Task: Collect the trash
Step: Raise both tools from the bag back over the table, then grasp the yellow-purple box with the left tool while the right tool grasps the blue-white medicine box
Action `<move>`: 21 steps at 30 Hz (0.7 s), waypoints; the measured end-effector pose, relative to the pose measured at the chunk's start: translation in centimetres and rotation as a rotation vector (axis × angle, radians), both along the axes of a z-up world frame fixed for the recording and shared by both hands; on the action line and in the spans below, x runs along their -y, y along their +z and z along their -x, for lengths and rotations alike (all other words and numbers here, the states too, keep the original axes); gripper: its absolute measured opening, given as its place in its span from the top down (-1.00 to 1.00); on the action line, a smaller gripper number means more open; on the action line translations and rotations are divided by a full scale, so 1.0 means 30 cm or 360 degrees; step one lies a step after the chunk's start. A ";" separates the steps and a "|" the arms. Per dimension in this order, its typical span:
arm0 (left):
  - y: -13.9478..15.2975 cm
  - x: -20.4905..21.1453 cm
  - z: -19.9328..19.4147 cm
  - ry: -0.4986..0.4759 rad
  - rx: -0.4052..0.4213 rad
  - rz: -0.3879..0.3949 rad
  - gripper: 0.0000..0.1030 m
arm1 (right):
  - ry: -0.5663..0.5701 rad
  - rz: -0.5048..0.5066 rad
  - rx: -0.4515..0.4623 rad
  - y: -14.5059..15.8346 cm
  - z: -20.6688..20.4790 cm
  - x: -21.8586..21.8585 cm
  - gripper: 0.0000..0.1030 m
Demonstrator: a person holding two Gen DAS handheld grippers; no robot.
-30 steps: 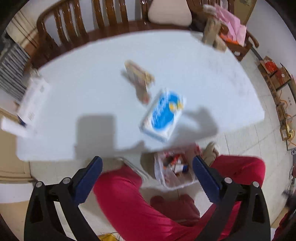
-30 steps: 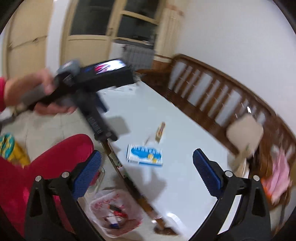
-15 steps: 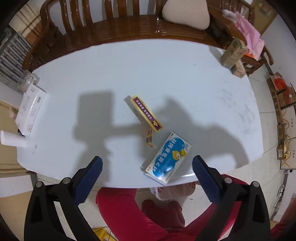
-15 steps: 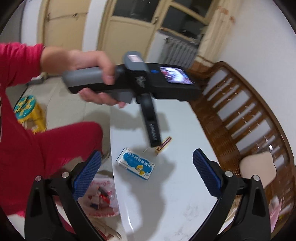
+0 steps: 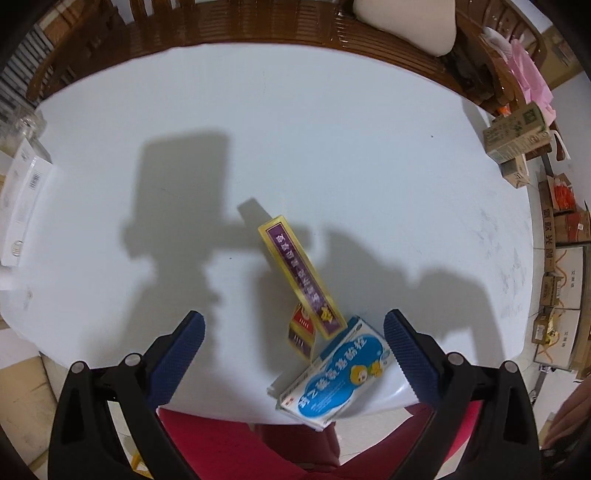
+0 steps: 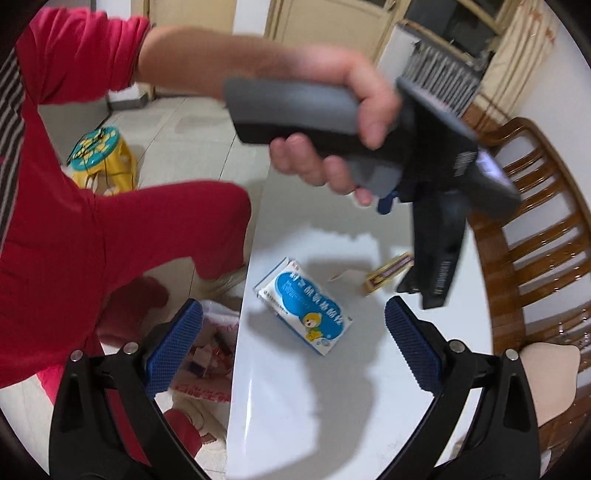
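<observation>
A blue and white carton lies at the near edge of the white table; it also shows in the right wrist view. A long purple and gold box lies beyond it, with a small red wrapper beside it; the box also shows in the right wrist view. My left gripper is open and empty above the table, over these items. My right gripper is open and empty, above the table edge. A clear trash bag sits on the floor below the table.
A wooden bench with a beige cushion runs behind the table. White boxes lie at the table's left end, a cardboard carton at its right. Cardboard boxes stack on the floor. A yellow stool stands near the door.
My left gripper has moved forward and lower over the table, so the boxes look larger and nearer. My right gripper has swung left and down toward the carton.
</observation>
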State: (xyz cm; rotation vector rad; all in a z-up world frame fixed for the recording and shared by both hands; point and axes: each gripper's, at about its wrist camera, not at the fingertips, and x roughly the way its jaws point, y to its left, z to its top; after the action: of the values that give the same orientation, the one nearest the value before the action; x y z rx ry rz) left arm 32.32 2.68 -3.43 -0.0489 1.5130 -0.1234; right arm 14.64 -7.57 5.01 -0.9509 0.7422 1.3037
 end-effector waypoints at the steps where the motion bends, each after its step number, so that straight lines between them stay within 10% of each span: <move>1: -0.013 0.002 -0.007 0.0004 -0.0013 0.0004 -0.84 | 0.0017 0.0023 -0.0007 -0.028 -0.002 -0.010 -0.88; 21: -0.176 -0.007 -0.075 0.0051 -0.0193 0.0088 -0.53 | 0.0348 0.0251 0.0079 -0.369 -0.057 -0.129 -0.88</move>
State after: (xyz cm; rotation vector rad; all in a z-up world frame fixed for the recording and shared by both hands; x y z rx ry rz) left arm 34.56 2.88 -8.70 -0.1266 1.6293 -0.1388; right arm 16.35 -3.69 -6.07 -1.2142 0.7259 1.4206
